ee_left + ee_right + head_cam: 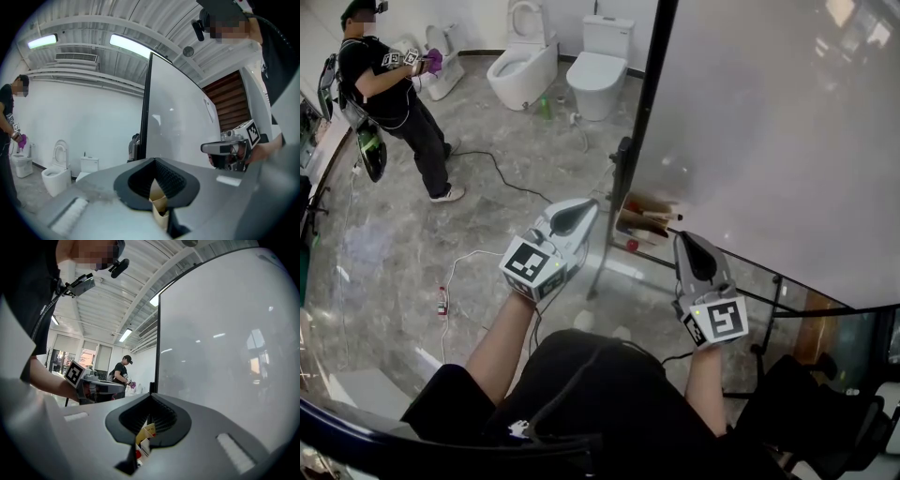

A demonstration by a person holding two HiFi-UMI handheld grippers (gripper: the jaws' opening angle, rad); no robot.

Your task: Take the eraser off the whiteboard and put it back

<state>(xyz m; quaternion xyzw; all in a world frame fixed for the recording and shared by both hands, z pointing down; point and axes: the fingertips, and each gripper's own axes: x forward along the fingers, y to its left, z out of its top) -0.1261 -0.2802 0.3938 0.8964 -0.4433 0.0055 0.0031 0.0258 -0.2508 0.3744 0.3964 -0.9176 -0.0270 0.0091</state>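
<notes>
The whiteboard [778,141] stands at the right in a black frame. On the ledge at its bottom edge lie brown, block-like things, the eraser [645,221] among them, with a small red item beside them. My left gripper [586,208] is held level just left of the ledge, jaws shut and empty. To the right of those blocks, my right gripper [686,239] points at the board, also shut with nothing in it. In the left gripper view the closed jaws [153,161] face the board's black post. The right gripper view shows its jaws [151,397] closed before the white surface.
Another person [389,89] stands at the far left with grippers. Two toilets [525,61] stand at the back. Cables [502,173] and a small bottle [442,302] lie on the grey floor. The board's black post [647,103] rises between my grippers.
</notes>
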